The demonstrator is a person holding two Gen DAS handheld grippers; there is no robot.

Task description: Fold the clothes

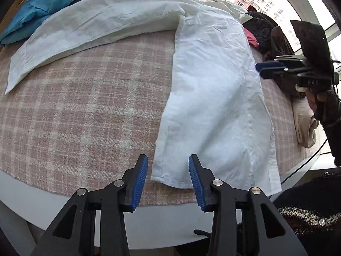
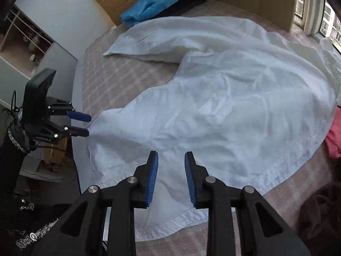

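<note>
One white shirt (image 1: pixel 215 98) lies spread flat on the pink plaid tabletop (image 1: pixel 85 111), one sleeve stretched out to the left. Two tongs in play: the left tongs (image 1: pixel 168 181) hang open over the shirt's hem corner, gripping nothing; the right tongs (image 2: pixel 171 177) gape open above the shirt's right edge, also empty. One blue garment (image 1: pixel 40 10) sits at the far corner, and a dark clothes pile (image 1: pixel 268 36) sits right.

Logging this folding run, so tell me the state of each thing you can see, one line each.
White shirt: spread flat on the pink plaid cloth, one sleeve stretched out, not yet folded.
Left gripper: open, at the shirt's hem corner, holding nothing.
Right gripper: open, over the shirt's hem, holding nothing.
Blue garment: bunched at the far edge.
Dark clothes: heaped beside the shirt.
</note>
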